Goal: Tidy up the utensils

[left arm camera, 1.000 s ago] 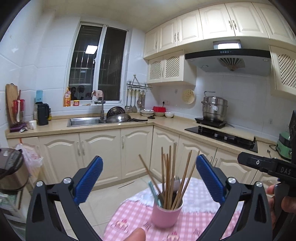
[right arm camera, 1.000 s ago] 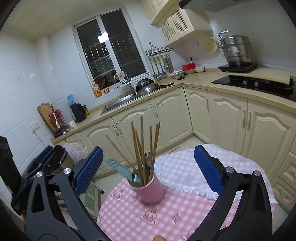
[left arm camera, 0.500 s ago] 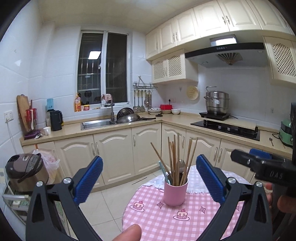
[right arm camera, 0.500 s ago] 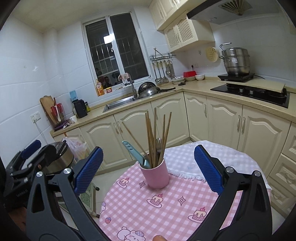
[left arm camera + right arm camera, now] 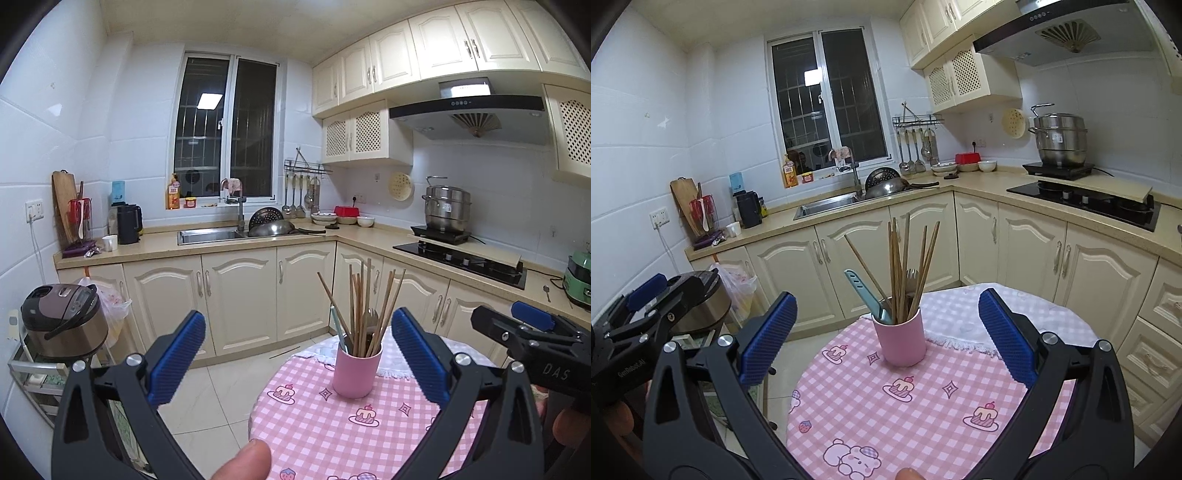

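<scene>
Cup: pink cup [image 5: 903,342] stands upright on the checked table [image 5: 923,406], so chopsticks [image 5: 905,266], a fork and a teal-handled tool stay gathered inside
Left gripper [image 5: 297,360]: jaws wide open, empty, short of the cup
Right gripper [image 5: 886,336]: jaws wide open, empty; cup between its fingers, untouched
Writing: "DAS" on 1 gripper body

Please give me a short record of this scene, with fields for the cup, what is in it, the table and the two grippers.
cup: pink cup, upright on the table
contents: wooden chopsticks, a light-blue handle, a metal fork
table: round, pink checked tablecloth
left gripper: open, empty, apart from the cup
right gripper: open, empty, apart from the cup
</scene>
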Motion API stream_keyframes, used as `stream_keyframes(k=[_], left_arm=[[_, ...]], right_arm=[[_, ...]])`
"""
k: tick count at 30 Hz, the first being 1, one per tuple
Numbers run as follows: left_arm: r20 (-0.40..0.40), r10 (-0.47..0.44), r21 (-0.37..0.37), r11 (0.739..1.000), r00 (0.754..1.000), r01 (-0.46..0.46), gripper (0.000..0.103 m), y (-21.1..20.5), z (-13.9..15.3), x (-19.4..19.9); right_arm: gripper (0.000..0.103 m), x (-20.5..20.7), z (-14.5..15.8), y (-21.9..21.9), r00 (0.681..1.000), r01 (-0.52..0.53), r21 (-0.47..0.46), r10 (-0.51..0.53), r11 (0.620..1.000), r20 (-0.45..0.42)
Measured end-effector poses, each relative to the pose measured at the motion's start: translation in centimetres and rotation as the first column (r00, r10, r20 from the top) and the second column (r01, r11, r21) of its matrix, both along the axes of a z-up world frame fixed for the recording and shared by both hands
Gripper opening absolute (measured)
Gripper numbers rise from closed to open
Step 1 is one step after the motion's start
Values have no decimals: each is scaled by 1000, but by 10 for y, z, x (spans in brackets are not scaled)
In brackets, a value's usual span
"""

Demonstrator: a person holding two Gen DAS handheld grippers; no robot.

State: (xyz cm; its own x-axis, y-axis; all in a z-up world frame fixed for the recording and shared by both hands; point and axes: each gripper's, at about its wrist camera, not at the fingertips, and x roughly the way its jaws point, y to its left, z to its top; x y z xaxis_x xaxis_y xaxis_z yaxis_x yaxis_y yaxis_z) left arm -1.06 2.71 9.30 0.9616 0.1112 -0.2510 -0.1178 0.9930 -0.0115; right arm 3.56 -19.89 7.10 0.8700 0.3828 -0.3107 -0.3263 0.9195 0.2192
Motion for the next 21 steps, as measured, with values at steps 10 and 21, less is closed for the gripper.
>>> stream_keyframes(k=[10, 21], left_arm=[[17, -15, 1, 1000, 1000, 15, 99, -2, 0, -12], [17, -15, 5, 1000, 1000, 15, 99, -7, -2, -13]], right_arm=[[97, -16, 4, -6, 999, 25, 4, -25, 1000, 27], [97, -18, 4, -6, 999, 29, 4, -29, 1000, 29]])
